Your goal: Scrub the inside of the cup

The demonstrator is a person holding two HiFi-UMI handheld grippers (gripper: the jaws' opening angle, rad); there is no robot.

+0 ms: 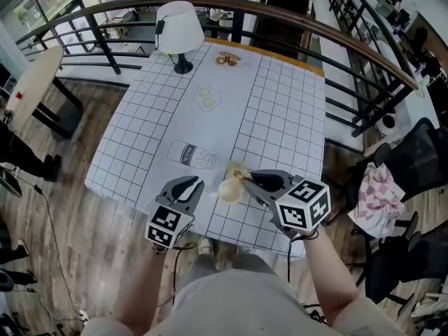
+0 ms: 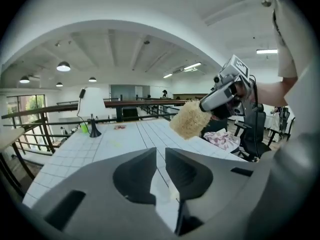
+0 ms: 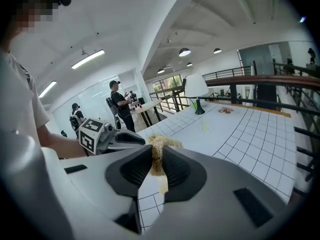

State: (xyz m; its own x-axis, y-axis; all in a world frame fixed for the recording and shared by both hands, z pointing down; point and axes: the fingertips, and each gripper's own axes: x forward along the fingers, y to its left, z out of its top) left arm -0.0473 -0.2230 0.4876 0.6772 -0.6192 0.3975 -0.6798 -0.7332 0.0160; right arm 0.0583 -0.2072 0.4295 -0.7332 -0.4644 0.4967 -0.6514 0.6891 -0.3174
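My right gripper (image 1: 246, 179) (image 3: 157, 156) is shut on a beige fibrous scrubber (image 1: 229, 190) (image 3: 159, 146), held in the air over the near edge of the grid-patterned table (image 1: 280, 103). In the left gripper view the scrubber (image 2: 190, 119) sticks out of the right gripper (image 2: 206, 105) at upper right. My left gripper (image 1: 194, 183) (image 2: 161, 156) hangs just left of the scrubber, jaws close together with nothing between them. It also shows in the right gripper view as the left gripper (image 3: 127, 140). No cup is visible in any view.
A white lamp (image 1: 178, 30) stands at the table's far left corner. Flat pictures lie on the cloth, among them a milk bottle (image 1: 192, 155). A curved railing (image 1: 336, 37) runs behind. A chair with a checked cloth (image 1: 374, 191) stands to the right. People (image 3: 120, 106) stand beyond.
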